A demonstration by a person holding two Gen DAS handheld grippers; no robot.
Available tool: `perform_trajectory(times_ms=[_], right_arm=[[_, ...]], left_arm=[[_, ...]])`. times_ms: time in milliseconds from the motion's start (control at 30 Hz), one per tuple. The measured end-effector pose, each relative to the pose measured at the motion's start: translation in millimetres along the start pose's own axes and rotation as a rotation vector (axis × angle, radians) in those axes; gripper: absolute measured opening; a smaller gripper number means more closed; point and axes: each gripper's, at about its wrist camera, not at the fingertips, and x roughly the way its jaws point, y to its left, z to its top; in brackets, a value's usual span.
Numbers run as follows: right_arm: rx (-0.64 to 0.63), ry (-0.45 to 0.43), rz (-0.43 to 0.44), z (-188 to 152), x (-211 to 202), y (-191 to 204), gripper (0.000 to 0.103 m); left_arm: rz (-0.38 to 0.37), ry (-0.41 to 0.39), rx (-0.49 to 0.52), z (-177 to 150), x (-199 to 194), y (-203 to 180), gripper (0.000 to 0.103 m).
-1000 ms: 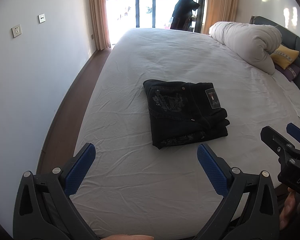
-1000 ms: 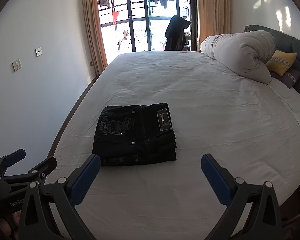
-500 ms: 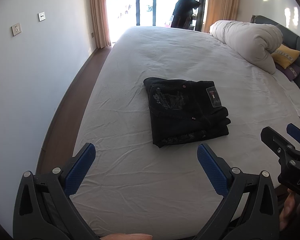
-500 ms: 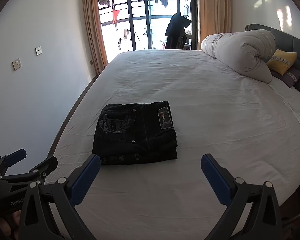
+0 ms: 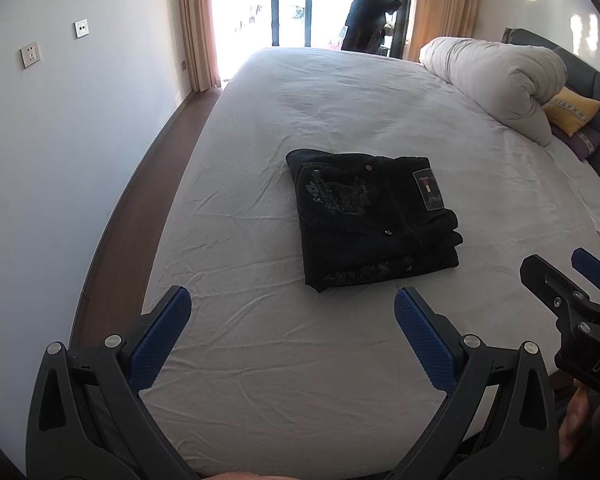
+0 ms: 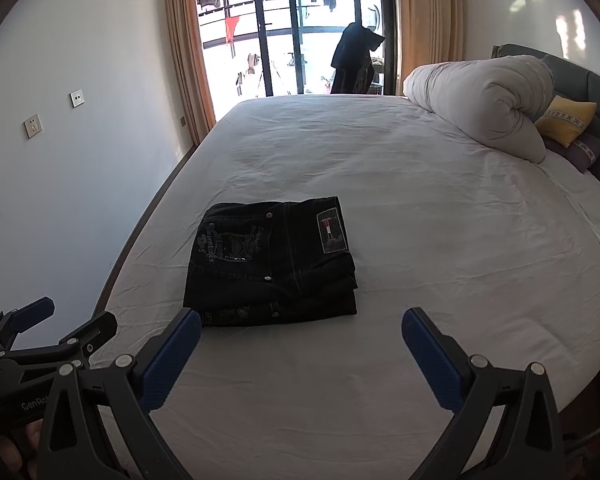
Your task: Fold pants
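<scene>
Bed [image 5: 340,128] fills both views, white sheet, lightly creased. Rolled duvet [image 6: 484,108] at 2 o'clock by the headboard, yellow pillow [image 6: 566,120] just behind it. Both well apart from the work area.

Pants [image 6: 272,264]: black denim, lying flat on the sheet as a compact rectangle, back pocket and label patch [image 6: 332,230] facing up. In the right wrist view they sit at 11 o'clock from centre, just beyond the left pad; in the left wrist view at 1 o'clock, ahead of the right pad. Layered edges stack at the near-right corner, slightly stepped, not flush.

Left gripper [image 5: 292,324]: jaws spread wide, nothing in them, hanging over bare sheet short of the bundle. Right gripper [image 6: 302,344]: same, jaws wide apart, empty, clear of the cloth.

Read: fold looks done, or one tidy pass short. If finishing:
- leave the bundle where it is, don't drag it; the sheet will ruck
- only touch-up worth doing is squaring that stepped corner: press down from above, don't pinch one layer
- otherwise back both grippers straight off, staying clear of the cloth.
</scene>
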Motion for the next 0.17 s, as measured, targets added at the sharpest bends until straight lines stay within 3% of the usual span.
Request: perform_trajectory(times_ms=[167], right_arm=[[0.001,0.011,0.006,1.0,0.6,-6.1,0.103]], left_arm=[[-0.001,-0.017,0.007,0.0,-1.3,-0.2,0.103]])
